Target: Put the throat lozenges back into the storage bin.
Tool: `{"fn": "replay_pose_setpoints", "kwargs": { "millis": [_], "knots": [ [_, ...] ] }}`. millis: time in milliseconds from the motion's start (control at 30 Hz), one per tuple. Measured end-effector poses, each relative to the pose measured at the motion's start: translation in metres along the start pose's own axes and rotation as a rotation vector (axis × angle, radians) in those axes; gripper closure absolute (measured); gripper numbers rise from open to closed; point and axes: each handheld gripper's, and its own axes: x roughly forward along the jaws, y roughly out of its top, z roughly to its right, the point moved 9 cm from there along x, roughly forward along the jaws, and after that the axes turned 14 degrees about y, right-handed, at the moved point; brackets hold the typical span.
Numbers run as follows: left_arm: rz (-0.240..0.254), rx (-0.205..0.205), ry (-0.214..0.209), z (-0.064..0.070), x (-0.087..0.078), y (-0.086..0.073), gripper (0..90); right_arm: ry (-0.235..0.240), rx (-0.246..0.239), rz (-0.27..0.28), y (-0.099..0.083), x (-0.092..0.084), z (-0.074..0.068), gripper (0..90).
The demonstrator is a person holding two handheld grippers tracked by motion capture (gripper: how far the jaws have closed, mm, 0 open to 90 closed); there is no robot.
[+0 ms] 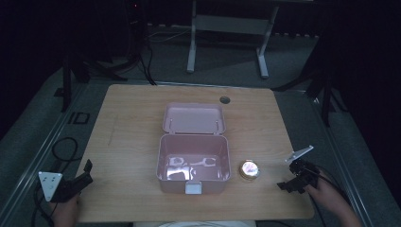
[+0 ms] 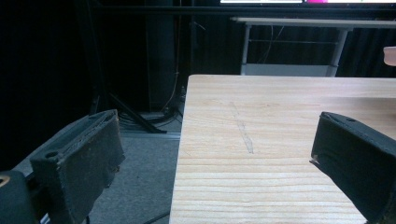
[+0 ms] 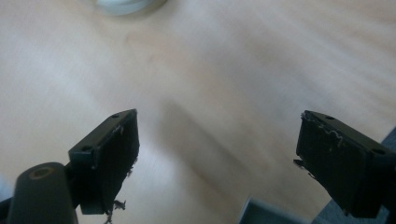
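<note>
A pink plastic box [image 1: 163, 156] stands in the middle of the wooden table [image 1: 132, 123], its lid [image 1: 194, 117] swung back flat behind it. Pale glossy items lie inside; I cannot make them out. A small round gold tin [image 1: 248, 170] sits just right of the box. My left gripper [image 1: 88, 170] rests open at the table's front left corner; its view looks along the table's left edge [image 2: 184, 140] with nothing between the jaws [image 2: 215, 158]. My right gripper [image 1: 289, 178] hovers open at the front right, right of the tin, over bare wood [image 3: 215, 149].
A grey cable grommet [image 1: 224, 100] is set in the table near its far edge. Beyond the table stands a grey desk frame [image 1: 227, 28]. A pale round rim [image 3: 126, 5] shows at the top of the right gripper view. Cables lie on the floor at the left [image 1: 64, 149].
</note>
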Motion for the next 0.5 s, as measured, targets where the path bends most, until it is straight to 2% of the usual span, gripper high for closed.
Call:
{"fn": "replay_pose_setpoints", "kwargs": {
  "millis": [100, 200, 233, 300, 333, 367, 400, 500],
  "knots": [
    [0.0, 0.0, -0.001, 0.0, 0.0, 0.0, 2.4, 0.018, -0.007, -0.085, -0.005, -0.002, -0.002, 12.7],
    [0.001, 0.0, -0.002, 0.0, 0.0, 0.0, 2.4, 0.03, -0.013, -0.125, -0.007, -0.004, -0.003, 12.7],
    [0.001, 0.002, -0.003, 0.0, 0.0, 0.0, 2.4, 0.044, -0.013, -0.189, -0.011, -0.005, -0.005, 13.1],
    [0.002, 0.003, -0.002, 0.0, 0.0, 0.0, 2.5, 0.052, -0.022, -0.261, -0.016, -0.005, -0.009, 13.1],
    [0.002, 0.002, -0.003, 0.0, 0.0, 0.0, 2.4, 0.063, -0.028, -0.29, -0.018, -0.004, -0.01, 13.1],
    [0.002, 0.002, -0.003, 0.0, 0.0, 0.0, 2.5, 0.063, -0.028, -0.29, -0.018, -0.004, -0.01, 13.1],
    [0.001, 0.003, -0.003, 0.0, 0.0, 0.0, 2.5, 0.089, -0.018, -0.344, -0.023, -0.003, -0.014, 13.1],
    [0.0, 0.002, -0.004, 0.0, 0.0, 0.0, 2.5, 0.099, -0.025, -0.425, -0.028, -0.003, -0.018, 13.1]
  ]
}}
